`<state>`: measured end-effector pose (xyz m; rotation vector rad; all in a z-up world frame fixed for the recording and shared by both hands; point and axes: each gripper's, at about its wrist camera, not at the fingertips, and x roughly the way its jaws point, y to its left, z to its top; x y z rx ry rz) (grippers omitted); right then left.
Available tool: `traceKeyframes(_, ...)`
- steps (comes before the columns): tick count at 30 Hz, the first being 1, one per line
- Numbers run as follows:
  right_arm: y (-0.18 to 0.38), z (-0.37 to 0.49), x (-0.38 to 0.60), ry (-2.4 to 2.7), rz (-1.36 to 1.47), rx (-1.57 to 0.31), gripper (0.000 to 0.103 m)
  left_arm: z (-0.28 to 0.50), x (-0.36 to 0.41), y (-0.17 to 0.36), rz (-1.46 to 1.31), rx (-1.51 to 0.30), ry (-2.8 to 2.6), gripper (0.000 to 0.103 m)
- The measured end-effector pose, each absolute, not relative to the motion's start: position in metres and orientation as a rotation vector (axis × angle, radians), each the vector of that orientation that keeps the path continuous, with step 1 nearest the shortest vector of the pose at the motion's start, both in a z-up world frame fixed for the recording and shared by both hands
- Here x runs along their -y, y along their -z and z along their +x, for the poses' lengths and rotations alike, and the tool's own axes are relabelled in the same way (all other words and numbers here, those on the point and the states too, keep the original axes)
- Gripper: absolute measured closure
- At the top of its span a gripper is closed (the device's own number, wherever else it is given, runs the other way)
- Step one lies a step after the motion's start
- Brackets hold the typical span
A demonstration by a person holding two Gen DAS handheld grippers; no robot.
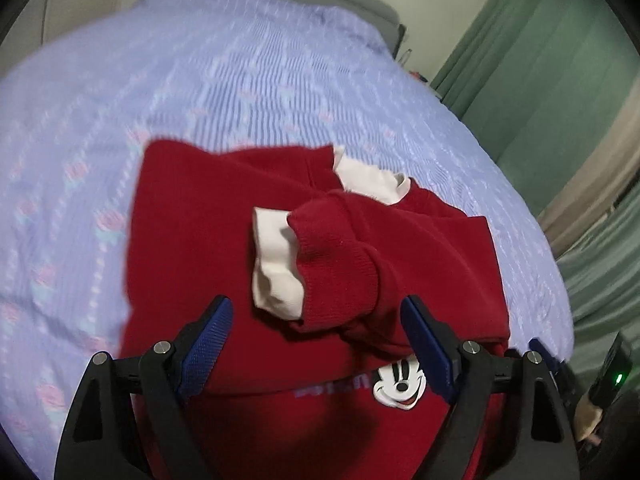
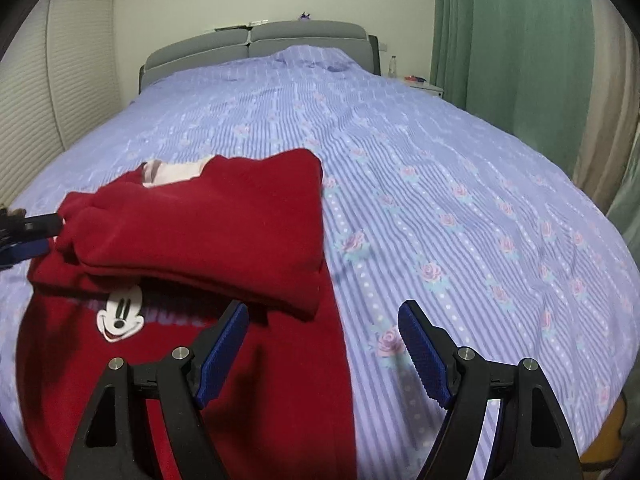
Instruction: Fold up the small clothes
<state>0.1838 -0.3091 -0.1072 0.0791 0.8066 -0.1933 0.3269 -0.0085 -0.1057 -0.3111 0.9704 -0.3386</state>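
Both jaws stand wide apart and grip nothing. At the bottom of the left view, the left gripper (image 1: 316,340) hangs over the red sweatshirt (image 1: 208,240), its blue pads on either side of a folded-in sleeve. At the bottom of the right view, the right gripper (image 2: 322,344) straddles the sweatshirt's right edge, one pad over red cloth, the other over the bed cover (image 2: 460,184). The sweatshirt lies in the lower left of that view, sleeves folded across the chest, the mouse patch (image 2: 120,314) peeking out beneath. Likely risks: the thick sleeve (image 1: 340,256) could spring open once the body is lifted; a pinch here could catch the cover too; the soft bed gives uneven creases. Farther back stands the grey headboard (image 2: 256,46).
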Motion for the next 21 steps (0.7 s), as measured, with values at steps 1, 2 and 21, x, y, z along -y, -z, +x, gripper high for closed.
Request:
traceKeyframes(1, 0.109, 0.184, 0.31, 0.186, 0.081, -0.809, 0.026, 0.33, 0.009, 0.11, -0.328, -0.978, 0.346, 0.018)
traceKeyframes(2, 0.111, 0.186, 0.309, 0.178, 0.08, -0.817, 0.026, 0.334, 0.01, 0.113, -0.345, -0.982, 0.343, 0.018)
traceKeyframes(21, 0.129, 0.205, 0.341, 0.202, 0.149, -0.834, 0.026, 0.335, 0.008, 0.121, -0.259, -0.88, 0.385, 0.061)
